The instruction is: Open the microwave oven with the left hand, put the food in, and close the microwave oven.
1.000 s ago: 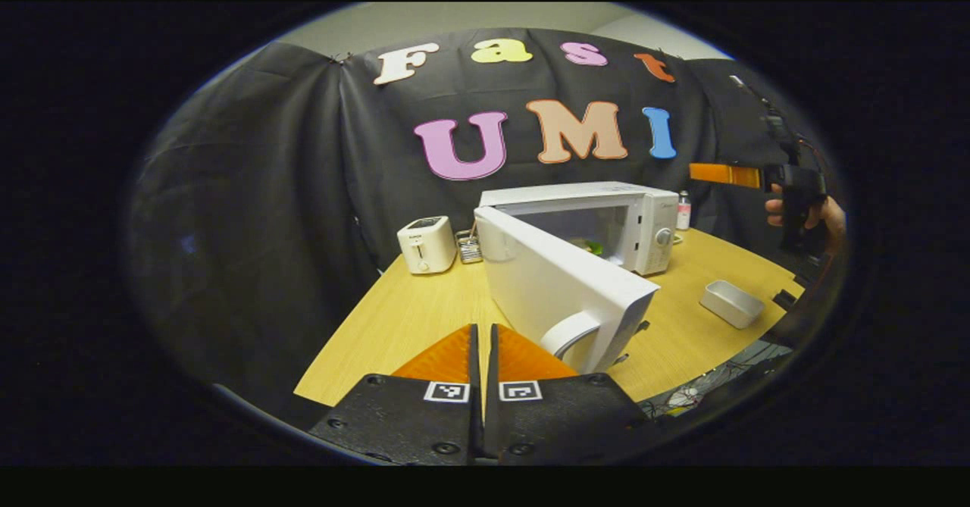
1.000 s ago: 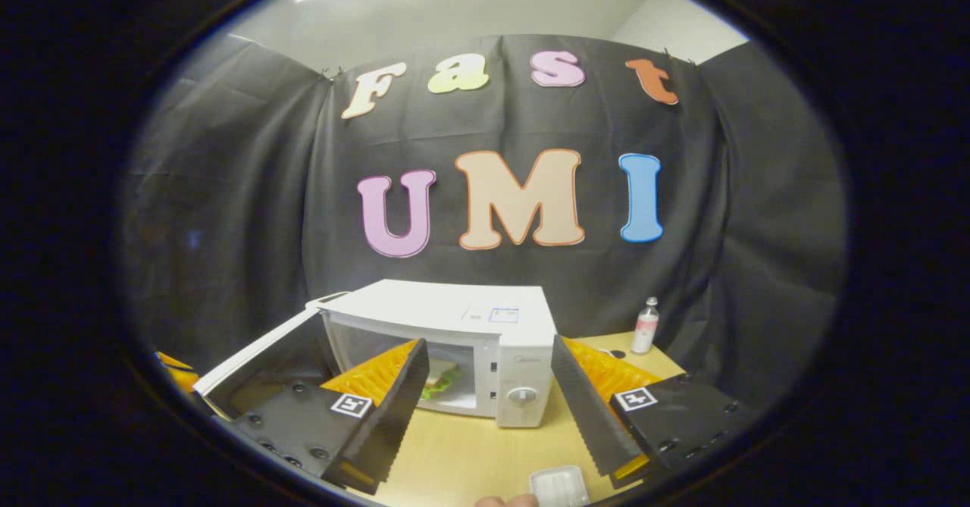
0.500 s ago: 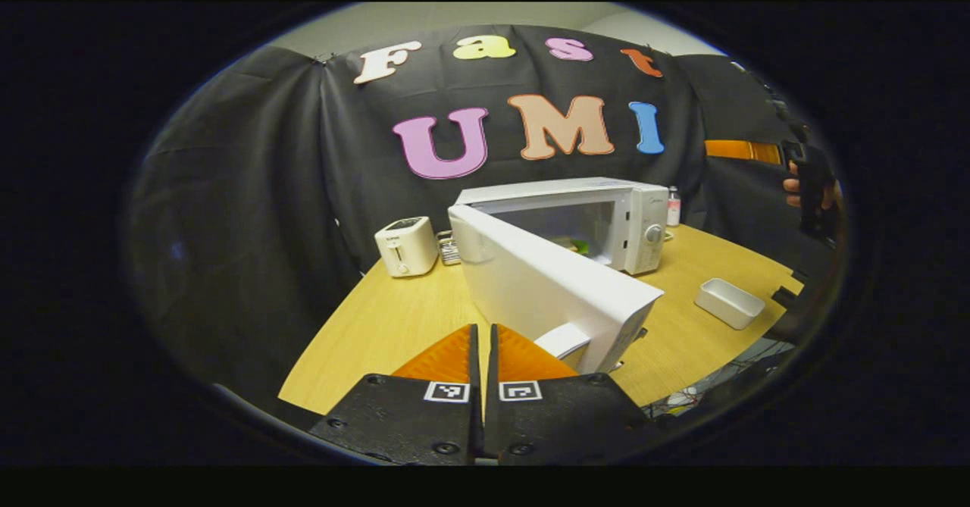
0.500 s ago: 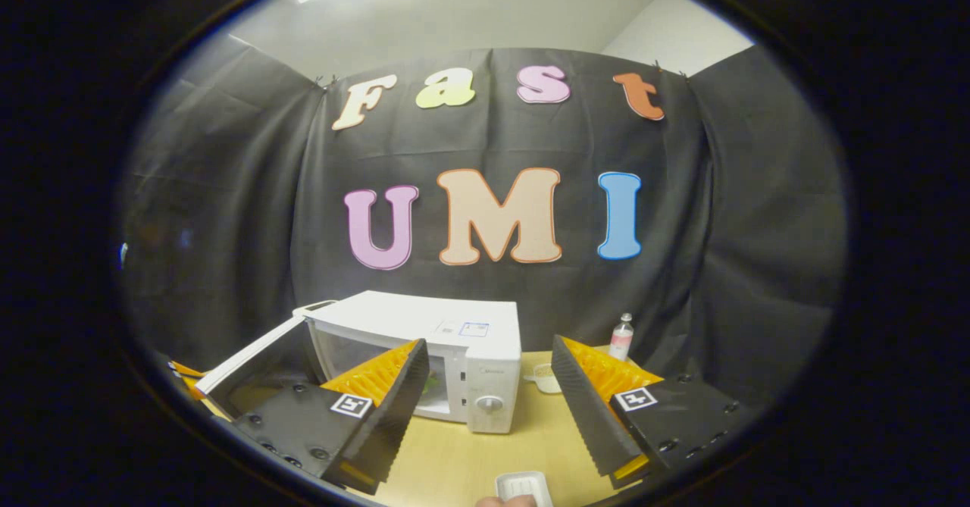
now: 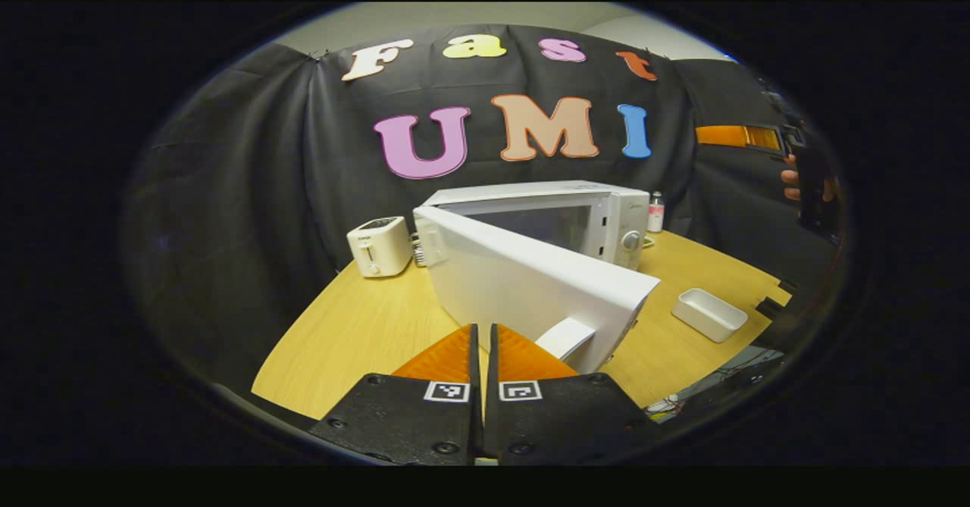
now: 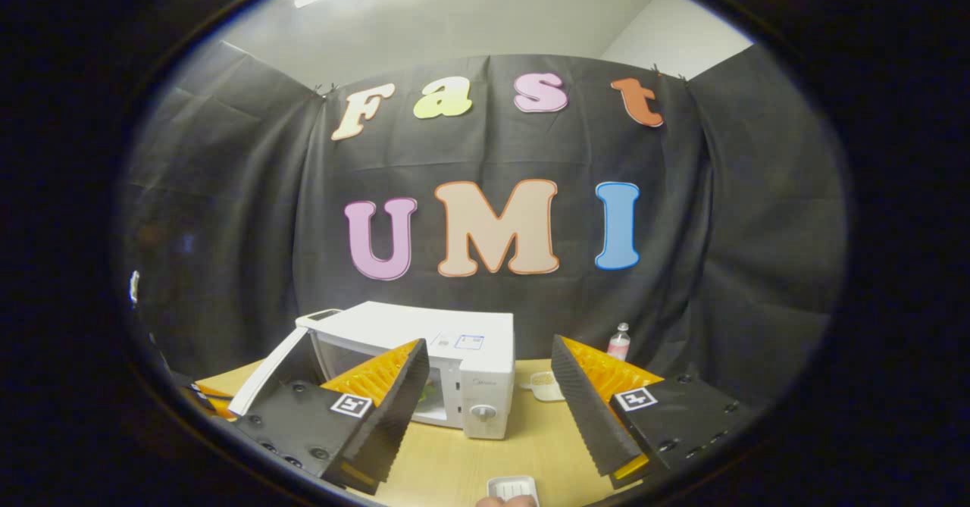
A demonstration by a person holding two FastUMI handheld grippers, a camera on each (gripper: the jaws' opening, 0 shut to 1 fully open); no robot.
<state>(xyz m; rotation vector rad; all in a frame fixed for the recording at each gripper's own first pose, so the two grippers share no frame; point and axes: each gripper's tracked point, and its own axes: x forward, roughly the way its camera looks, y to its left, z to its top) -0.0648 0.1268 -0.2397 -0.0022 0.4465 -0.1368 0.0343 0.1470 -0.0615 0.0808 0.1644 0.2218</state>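
The white microwave [image 5: 599, 215] stands on the wooden table [image 5: 356, 325] with its door [image 5: 523, 280] partly open, swung out towards me. My left gripper [image 5: 483, 330] is shut on nothing, its tips against the door's outer face beside the handle [image 5: 564, 338]. My right gripper [image 6: 489, 340] is open and empty, held back from the microwave [image 6: 447, 336] and above the table. It also shows far off as the right gripper [image 5: 739, 136], held by a hand [image 5: 792, 185]. A bit of green food [image 6: 429, 395] shows faintly inside the cavity, past the door [image 6: 269, 367].
A white toaster [image 5: 377, 245] sits left of the microwave. A white rectangular tray [image 5: 708, 314] lies on the table to the right, near the edge. A small bottle [image 5: 655, 211] and a small bowl [image 6: 544, 384] stand behind the microwave's right side. Cables hang past the table's right edge.
The door has swung further towards the microwave with my shut left gripper behind it. My right gripper has drawn back, so the microwave looks smaller and lower in its view.
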